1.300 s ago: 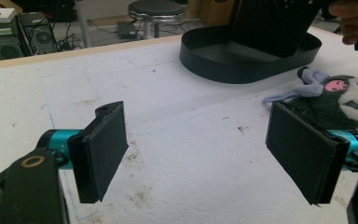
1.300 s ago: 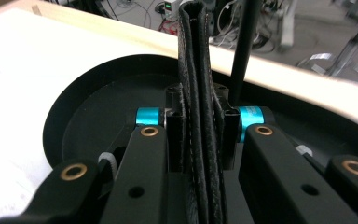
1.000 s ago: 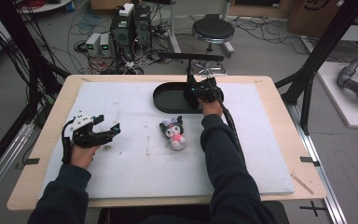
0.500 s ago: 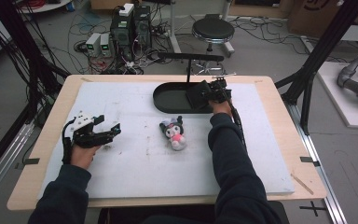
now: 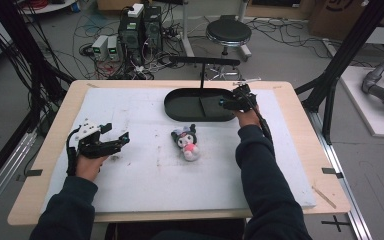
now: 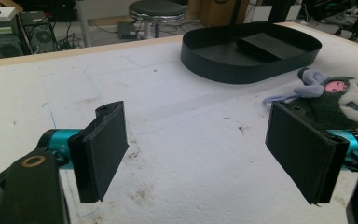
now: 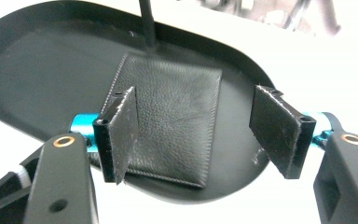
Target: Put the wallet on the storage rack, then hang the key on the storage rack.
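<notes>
Reaching forward across the table (image 5: 130, 200), the right arm stretches nearly straight, its hand at the right end of the tray (image 5: 180, 107), with the right gripper (image 5: 231, 102) pointing leftward over the rim. Its jaws have just been opening and now stand wide apart with nothing between them; the wallet (image 7: 175, 116) lies flat on the tray floor below, free of both pads. The left hand rests on the table's left side, the left gripper (image 5: 111, 142) aimed rightward at the plush (image 5: 187, 144), jaws wide and empty. The wallet is a square of grained black leather with stitched edges. The tray is a smooth, shallow black oval. The plush is soft, in black, white and pink.
</notes>
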A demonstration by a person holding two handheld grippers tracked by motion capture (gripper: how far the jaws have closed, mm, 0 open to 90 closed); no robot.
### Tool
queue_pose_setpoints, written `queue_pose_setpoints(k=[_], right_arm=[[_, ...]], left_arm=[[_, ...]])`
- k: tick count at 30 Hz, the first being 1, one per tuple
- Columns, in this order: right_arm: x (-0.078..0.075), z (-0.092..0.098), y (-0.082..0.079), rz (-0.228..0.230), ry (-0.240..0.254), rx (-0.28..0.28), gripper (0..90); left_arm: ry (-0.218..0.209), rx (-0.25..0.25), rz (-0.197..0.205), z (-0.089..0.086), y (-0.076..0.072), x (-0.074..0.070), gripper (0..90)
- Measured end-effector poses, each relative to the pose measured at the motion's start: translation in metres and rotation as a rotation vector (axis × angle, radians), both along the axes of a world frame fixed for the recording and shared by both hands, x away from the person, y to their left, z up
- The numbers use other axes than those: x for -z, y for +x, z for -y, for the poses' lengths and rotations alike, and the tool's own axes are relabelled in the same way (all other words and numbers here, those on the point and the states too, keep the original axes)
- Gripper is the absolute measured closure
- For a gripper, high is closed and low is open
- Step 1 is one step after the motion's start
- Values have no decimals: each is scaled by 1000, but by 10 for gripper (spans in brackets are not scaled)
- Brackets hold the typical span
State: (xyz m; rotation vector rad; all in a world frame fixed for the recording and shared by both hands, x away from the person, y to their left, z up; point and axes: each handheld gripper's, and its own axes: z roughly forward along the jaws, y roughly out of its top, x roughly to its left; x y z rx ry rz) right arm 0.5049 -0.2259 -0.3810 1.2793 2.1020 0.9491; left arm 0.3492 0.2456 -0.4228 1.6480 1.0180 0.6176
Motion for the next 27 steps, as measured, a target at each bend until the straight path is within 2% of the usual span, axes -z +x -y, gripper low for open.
queue_pose_setpoints(k=[1,2,3,4,6,8,9,12,14,18,20,21,27], right_arm=[[-4,6,-9,17,-32,-16,318],[-7,10,-12,-1,-27,-31,296],[-12,18,-19,-35,10,-56,284],[-16,23,-27,-42,31,-70,284],[-20,32,-47,21,19,-97,278],[-22,41,-66,43,28,-120,268],[-22,45,-74,37,20,-123,265],[-18,53,-99,105,-5,-141,266],[-13,58,-111,129,-16,-139,266],[0,66,-125,139,-4,-111,256],[5,67,-126,120,6,-102,220],[5,69,-125,106,14,-105,217],[5,65,-126,114,11,-99,217]], left_arm=[[0,-1,-3,0,0,0,206],[0,-3,-3,0,0,0,206],[4,-4,-3,0,0,0,206],[1,-6,0,0,0,0,206],[5,-6,0,0,0,-1,206],[1,-9,1,-1,-1,-1,206],[0,-8,3,-1,-1,-1,206],[2,-10,6,-1,-2,-2,206],[3,-12,8,-1,-3,-2,206],[1,-19,19,-1,-4,-4,206],[9,-20,22,-1,-4,-4,206],[9,-22,22,-1,-4,-4,206],[4,-21,22,-1,-4,-4,206]])
